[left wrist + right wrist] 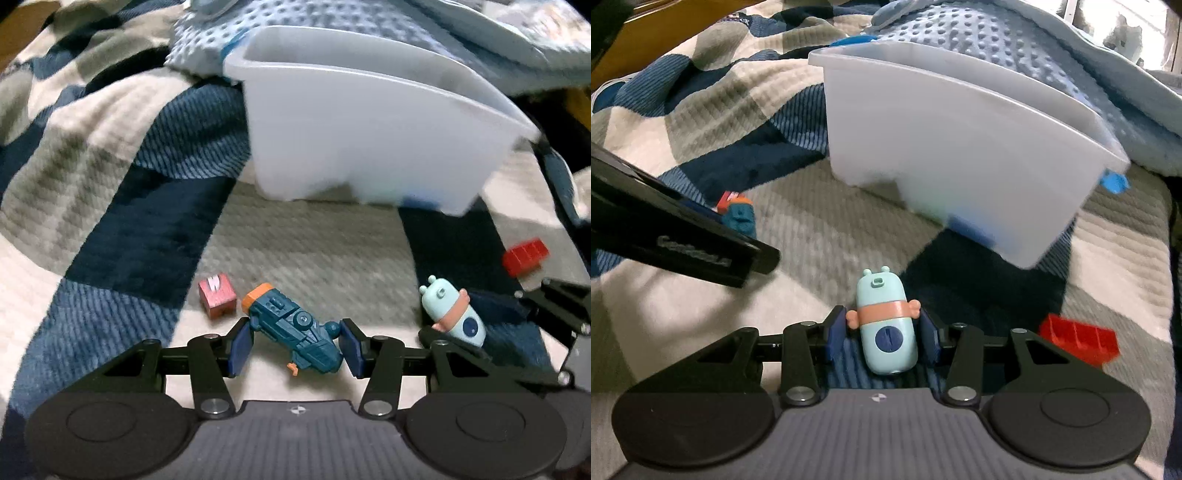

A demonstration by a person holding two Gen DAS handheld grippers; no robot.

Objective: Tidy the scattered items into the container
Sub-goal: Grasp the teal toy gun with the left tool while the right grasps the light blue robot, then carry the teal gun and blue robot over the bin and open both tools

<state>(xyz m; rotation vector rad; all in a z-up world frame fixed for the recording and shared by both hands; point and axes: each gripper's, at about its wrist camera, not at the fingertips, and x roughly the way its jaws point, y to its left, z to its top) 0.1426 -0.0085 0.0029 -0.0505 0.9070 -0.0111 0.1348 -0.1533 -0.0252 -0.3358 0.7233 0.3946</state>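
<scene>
My left gripper [295,345] is shut on a dark teal toy blaster [295,332] with an orange tip, low over the checked blanket. My right gripper [882,334] is shut on a pale blue capsule toy [886,328] with a pink band; it also shows in the left wrist view [454,314]. The white plastic container [369,147] stands ahead of both grippers, and in the right wrist view [960,155] too. A red brick [1078,341] lies right of the right gripper. A pink cube [217,300] lies left of the blaster.
A blue and white checked blanket [110,221] covers the surface. A dotted blue blanket [997,48] is bunched behind the container. A blue item [1113,182] lies at the container's right side. The left gripper's body [665,236] crosses the right wrist view.
</scene>
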